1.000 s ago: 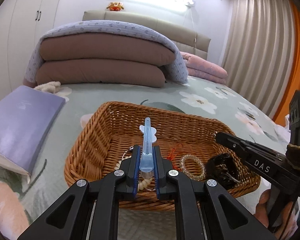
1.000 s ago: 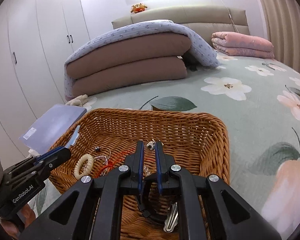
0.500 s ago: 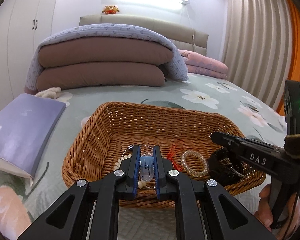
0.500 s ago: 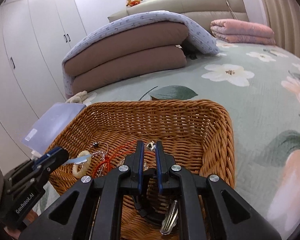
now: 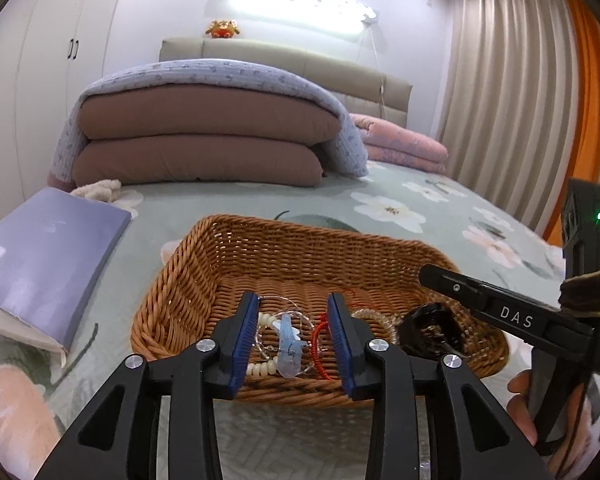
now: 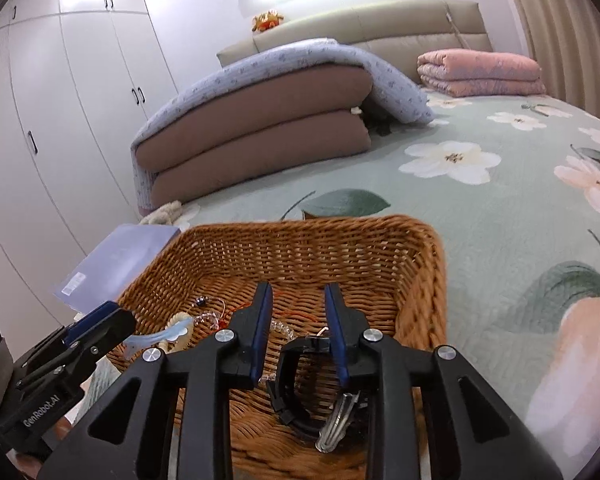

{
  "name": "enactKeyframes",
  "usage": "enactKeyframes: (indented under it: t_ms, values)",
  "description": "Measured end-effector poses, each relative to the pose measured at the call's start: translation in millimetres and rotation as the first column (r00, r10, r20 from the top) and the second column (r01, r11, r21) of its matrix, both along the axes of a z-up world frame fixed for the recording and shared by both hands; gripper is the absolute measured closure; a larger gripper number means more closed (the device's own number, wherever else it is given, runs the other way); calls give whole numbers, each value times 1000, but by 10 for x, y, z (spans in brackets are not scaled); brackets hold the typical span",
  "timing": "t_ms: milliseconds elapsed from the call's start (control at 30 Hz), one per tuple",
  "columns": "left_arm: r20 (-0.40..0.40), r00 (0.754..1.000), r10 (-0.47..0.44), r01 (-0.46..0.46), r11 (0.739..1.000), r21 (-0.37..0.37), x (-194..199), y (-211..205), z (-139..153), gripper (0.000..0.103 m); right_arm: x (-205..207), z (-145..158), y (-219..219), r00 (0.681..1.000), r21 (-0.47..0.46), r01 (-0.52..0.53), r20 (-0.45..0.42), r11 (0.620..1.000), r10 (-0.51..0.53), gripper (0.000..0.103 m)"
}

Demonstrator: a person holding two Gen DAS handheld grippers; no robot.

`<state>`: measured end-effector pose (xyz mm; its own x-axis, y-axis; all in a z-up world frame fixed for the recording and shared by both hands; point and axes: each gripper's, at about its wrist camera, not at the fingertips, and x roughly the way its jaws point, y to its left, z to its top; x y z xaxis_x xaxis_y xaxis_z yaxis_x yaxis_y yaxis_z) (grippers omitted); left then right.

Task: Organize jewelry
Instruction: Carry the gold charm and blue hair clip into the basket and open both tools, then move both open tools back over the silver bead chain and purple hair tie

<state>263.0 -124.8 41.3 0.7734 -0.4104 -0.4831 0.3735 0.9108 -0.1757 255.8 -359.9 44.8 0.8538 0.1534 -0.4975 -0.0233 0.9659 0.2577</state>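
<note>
A wicker basket [image 5: 204,280] sits on the flowered bedspread. My left gripper [image 5: 292,298] hovers over its near edge with its jaws opening. A pale blue hair clip [image 5: 288,344] lies loose between them on a white bead bracelet [image 5: 260,368], with a gap to each pad. A red cord [image 5: 320,340] and a clear bead bracelet [image 5: 376,320] lie beside it. My right gripper [image 6: 298,288] is over the basket [image 6: 300,248] too, its jaws opening. A black watch [image 6: 296,380] and a silver clip [image 6: 336,420] rest on the basket floor below them.
A lilac book [image 5: 48,264] lies left of the basket. Folded brown quilts [image 5: 200,140] and a pink quilt [image 6: 480,72] are stacked at the head of the bed. A hand [image 5: 520,400] holds the right gripper's handle at the bed's near right.
Both pairs of jaws have parted. The blue clip stood upright in the left gripper's grip, tipped down into the basket, and now lies free. The black watch now rests under the right jaws.
</note>
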Motion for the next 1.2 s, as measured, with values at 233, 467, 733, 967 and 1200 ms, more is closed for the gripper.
enactKeyframes:
  t_ms: [233,467,733,967,1200]
  values:
    - [37,998,43,-40,996,-83,-287,202,98,63,-365,134,-41,996,10,49,80,999,-49,73]
    - [-46,998,37,-41,995,-88,-600,289,-120,63,-938,31,96,995,-46,70,80,997,-66,73]
    - [-198,980,11,-44,986,-161,-1047,442,-211,63,-1425,-259,361,999,-98,3,-35,995,-6,73]
    - [-270,963,4,-41,991,-131,-1246,423,-554,63,-1563,-463,427,989,-85,-29,-146,996,17,73]
    - [-276,960,-42,8,992,-122,-1222,347,-637,63,-1383,-579,573,973,-137,-80,-227,987,47,73]
